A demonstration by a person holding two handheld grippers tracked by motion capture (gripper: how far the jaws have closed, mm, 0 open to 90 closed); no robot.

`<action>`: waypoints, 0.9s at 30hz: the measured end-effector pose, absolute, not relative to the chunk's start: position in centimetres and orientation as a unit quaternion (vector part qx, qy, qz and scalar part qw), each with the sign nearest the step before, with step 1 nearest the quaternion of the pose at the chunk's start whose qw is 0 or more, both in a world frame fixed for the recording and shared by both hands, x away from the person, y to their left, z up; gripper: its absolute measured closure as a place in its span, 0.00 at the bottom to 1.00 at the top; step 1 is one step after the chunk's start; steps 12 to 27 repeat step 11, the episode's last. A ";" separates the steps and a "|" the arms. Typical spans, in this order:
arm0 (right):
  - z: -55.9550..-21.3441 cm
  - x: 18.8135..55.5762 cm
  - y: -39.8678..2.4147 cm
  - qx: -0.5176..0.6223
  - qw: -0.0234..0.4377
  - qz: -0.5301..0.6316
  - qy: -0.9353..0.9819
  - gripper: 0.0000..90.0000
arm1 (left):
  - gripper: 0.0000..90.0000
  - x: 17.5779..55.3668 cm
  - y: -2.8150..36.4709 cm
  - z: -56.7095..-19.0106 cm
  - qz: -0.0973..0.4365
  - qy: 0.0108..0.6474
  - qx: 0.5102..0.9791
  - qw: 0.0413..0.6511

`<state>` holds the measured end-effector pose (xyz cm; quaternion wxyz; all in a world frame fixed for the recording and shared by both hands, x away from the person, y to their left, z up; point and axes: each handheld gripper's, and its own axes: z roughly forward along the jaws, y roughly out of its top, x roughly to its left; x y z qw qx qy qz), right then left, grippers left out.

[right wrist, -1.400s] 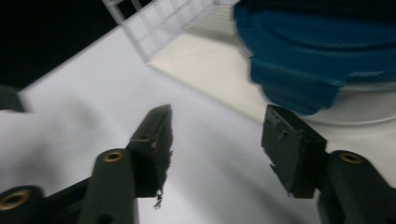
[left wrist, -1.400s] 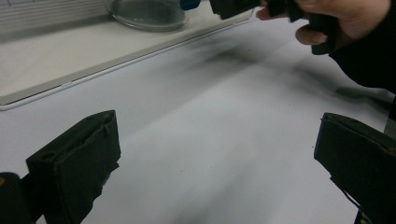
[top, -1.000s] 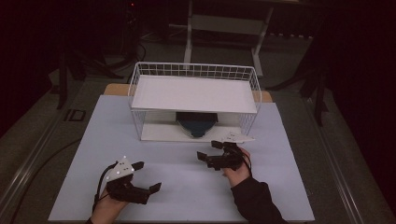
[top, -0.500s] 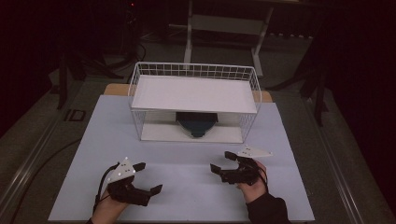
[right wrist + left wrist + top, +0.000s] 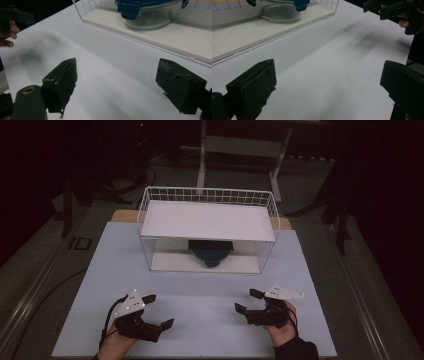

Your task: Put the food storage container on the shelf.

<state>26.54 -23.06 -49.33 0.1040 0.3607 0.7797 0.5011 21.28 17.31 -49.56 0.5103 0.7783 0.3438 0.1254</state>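
A white wire rack [image 5: 207,195] with a flat white top shelf stands at the back of the table. On its lower shelf sits a glass bowl with a blue clip lid [image 5: 210,252], also in the left gripper view [image 5: 279,12] and the right gripper view [image 5: 147,15]. My left gripper [image 5: 159,310] hovers open over the front left of the white mat, nothing between its jaws [image 5: 328,85]. My right gripper [image 5: 246,301] is open at the front right, jaws wide apart and empty [image 5: 120,82]. Both stand well short of the rack.
The pale mat [image 5: 115,265] covers the table [image 5: 122,215], whose wooden edge shows behind the rack. Dark floor, a metal stand [image 5: 240,145] and cables surround the table. The right hand's gripper [image 5: 397,10] appears far off in the left gripper view.
My right gripper has drawn back from near the rack's front toward the table's near edge and slightly right, staying open. The left gripper has hardly moved.
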 end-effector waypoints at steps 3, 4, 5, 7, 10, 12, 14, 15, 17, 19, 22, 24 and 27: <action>-49.6 26.5 -23.6 0.366 0.103 0.497 0.780 0.19 | 0.01 21.3 17.3 -49.6 0.123 0.343 0.779 0.510; -49.7 26.5 -23.7 0.369 0.102 0.497 0.779 0.19 | 0.01 21.3 17.2 -49.7 0.123 0.342 0.780 0.509; -49.8 26.5 -23.8 0.369 0.101 0.497 0.779 0.19 | 0.01 21.2 17.1 -49.7 0.124 0.341 0.781 0.509; -49.9 26.6 -23.8 0.371 0.101 0.496 0.778 0.19 | 0.01 21.2 17.0 -49.7 0.124 0.338 0.783 0.507; -50.0 26.6 -23.7 0.369 0.099 0.494 0.781 0.19 | 0.01 21.1 17.0 -49.6 0.125 0.334 0.783 0.509; -50.0 26.6 -23.6 0.369 0.098 0.493 0.782 0.19 | 0.01 21.1 17.0 -49.6 0.126 0.334 0.784 0.509; -50.0 26.6 -23.6 0.369 0.098 0.493 0.782 0.19 | 0.01 21.1 17.0 -49.6 0.126 0.334 0.784 0.509; -50.0 26.6 -23.6 0.369 0.098 0.493 0.782 0.19 | 0.01 21.1 17.0 -49.6 0.126 0.334 0.784 0.509; -50.0 26.6 -23.6 0.369 0.098 0.493 0.782 0.19 | 0.01 21.1 17.0 -49.6 0.126 0.334 0.784 0.509; -50.0 26.6 -23.6 0.369 0.098 0.493 0.782 0.19 | 0.01 21.1 17.0 -49.6 0.126 0.334 0.784 0.509; -50.0 26.6 -23.6 0.369 0.098 0.493 0.782 0.19 | 0.01 21.1 17.0 -49.6 0.126 0.334 0.784 0.509; -50.0 26.6 -23.6 0.369 0.098 0.493 0.782 0.19 | 0.01 21.1 17.0 -49.6 0.126 0.334 0.784 0.509; -50.0 26.6 -23.6 0.369 0.098 0.493 0.782 0.19 | 0.01 21.1 17.0 -49.6 0.126 0.334 0.784 0.509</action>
